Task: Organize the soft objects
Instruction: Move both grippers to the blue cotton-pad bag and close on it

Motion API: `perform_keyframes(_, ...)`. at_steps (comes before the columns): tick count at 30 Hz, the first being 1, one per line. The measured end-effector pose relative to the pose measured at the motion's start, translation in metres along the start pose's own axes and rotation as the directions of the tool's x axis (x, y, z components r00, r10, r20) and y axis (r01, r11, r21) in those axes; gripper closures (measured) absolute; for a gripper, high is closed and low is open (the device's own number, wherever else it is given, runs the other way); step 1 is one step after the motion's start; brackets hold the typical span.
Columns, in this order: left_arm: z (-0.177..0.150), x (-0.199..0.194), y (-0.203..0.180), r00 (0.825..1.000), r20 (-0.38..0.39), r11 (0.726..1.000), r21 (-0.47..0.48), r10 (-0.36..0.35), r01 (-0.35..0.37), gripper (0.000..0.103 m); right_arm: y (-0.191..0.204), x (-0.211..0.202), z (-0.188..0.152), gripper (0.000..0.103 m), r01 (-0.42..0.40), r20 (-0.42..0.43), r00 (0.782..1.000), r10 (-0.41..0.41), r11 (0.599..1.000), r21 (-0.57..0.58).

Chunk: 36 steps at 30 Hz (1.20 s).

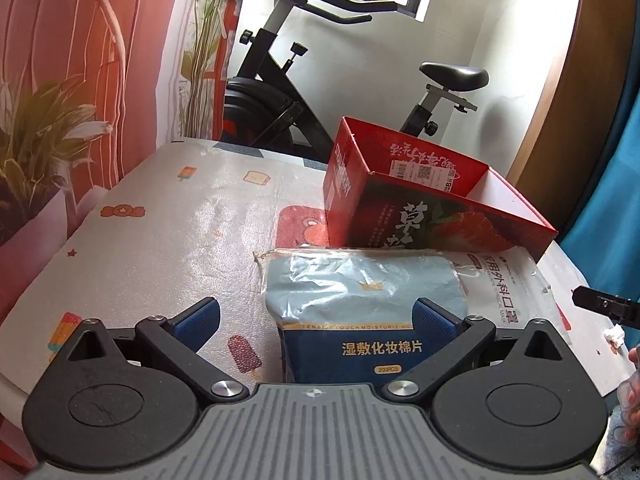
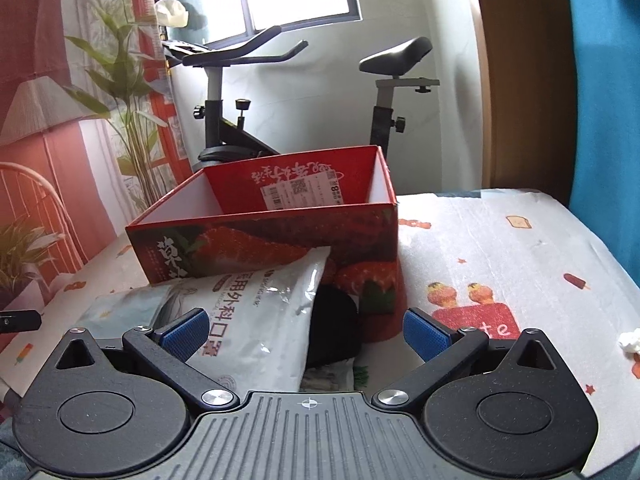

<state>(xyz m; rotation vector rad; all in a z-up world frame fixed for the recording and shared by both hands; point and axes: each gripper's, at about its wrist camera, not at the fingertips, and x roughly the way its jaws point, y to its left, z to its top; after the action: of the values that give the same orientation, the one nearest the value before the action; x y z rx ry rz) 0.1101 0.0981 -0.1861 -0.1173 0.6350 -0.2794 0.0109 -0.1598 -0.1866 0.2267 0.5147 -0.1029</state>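
A blue pack of cotton pads (image 1: 360, 304) lies on the table just ahead of my left gripper (image 1: 318, 320), whose jaws stand wide apart; the pack's near end sits between the blue pads (image 1: 434, 322), not clamped. A white pack of surgical masks (image 1: 508, 288) lies to its right and leans on the open red strawberry box (image 1: 420, 200). From the right wrist the mask pack (image 2: 256, 312) lies partly between the wide-apart fingers of my right gripper (image 2: 306, 334), over a black soft item (image 2: 334, 324). The red box (image 2: 272, 236) stands behind, with nothing seen inside.
The table wears a white cartoon-print cover (image 1: 160, 232). An exercise bike (image 1: 280, 92) stands behind the table. A crumpled white tissue (image 2: 632, 340) lies at the right edge. A plant-print curtain (image 1: 60, 80) hangs on the left. The right gripper's tip (image 1: 604, 306) shows at the far right.
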Motion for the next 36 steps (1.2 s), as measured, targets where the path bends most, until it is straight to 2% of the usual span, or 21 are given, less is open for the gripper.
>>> perform_keyframes(4,-0.006,0.010,0.007,0.999,-0.043,0.999,-0.040,-0.008,0.006,0.000,0.023,0.011,0.009,0.000,-0.053,-0.010,0.999,0.052,0.998,-0.046)
perform_keyframes(9,-0.005,0.017,0.011,0.999,-0.051,0.998,-0.062,0.007,-0.010,0.000,0.057,0.027,0.018,0.000,-0.148,-0.044,0.989,0.143,0.979,-0.137)
perform_keyframes(12,-0.002,0.023,0.010,0.996,-0.084,0.998,-0.066,0.012,-0.017,0.001,0.075,0.037,0.019,0.007,-0.198,-0.078,0.979,0.187,0.966,-0.168)
perform_keyframes(14,-0.004,0.025,0.010,0.996,-0.092,0.998,-0.064,-0.010,0.004,0.002,0.085,0.043,0.017,0.015,-0.225,-0.104,0.972,0.209,0.956,-0.185)
perform_keyframes(18,-0.015,0.025,0.015,0.991,-0.104,0.990,-0.122,-0.083,0.070,0.013,0.102,0.048,0.005,0.016,-0.265,-0.146,0.961,0.237,0.937,-0.227)
perform_keyframes(20,-0.020,0.026,0.015,0.991,-0.103,0.987,-0.140,-0.088,0.073,0.019,0.109,0.048,-0.003,0.018,-0.276,-0.153,0.958,0.244,0.928,-0.252)
perform_keyframes(22,-0.025,0.029,0.013,0.990,-0.112,0.987,-0.149,-0.084,0.067,0.030,0.113,0.049,-0.009,0.024,-0.293,-0.167,0.952,0.257,0.922,-0.253)
perform_keyframes(24,-0.030,0.032,0.012,0.988,-0.121,0.983,-0.167,-0.097,0.076,0.035,0.115,0.050,-0.012,0.027,-0.306,-0.182,0.947,0.265,0.919,-0.249)
perform_keyframes(27,-0.033,0.032,0.012,0.985,-0.116,0.976,-0.193,-0.125,0.102,0.040,0.117,0.052,-0.015,0.029,-0.327,-0.199,0.939,0.281,0.910,-0.257)
perform_keyframes(31,-0.033,0.032,0.007,0.986,-0.119,0.979,-0.176,-0.121,0.099,0.040,0.117,0.054,-0.020,0.037,-0.356,-0.230,0.925,0.302,0.902,-0.245)
perform_keyframes(36,-0.032,0.033,0.004,0.979,-0.125,0.975,-0.171,-0.162,0.139,0.042,0.116,0.059,-0.026,0.040,-0.388,-0.273,0.904,0.327,0.897,-0.210)
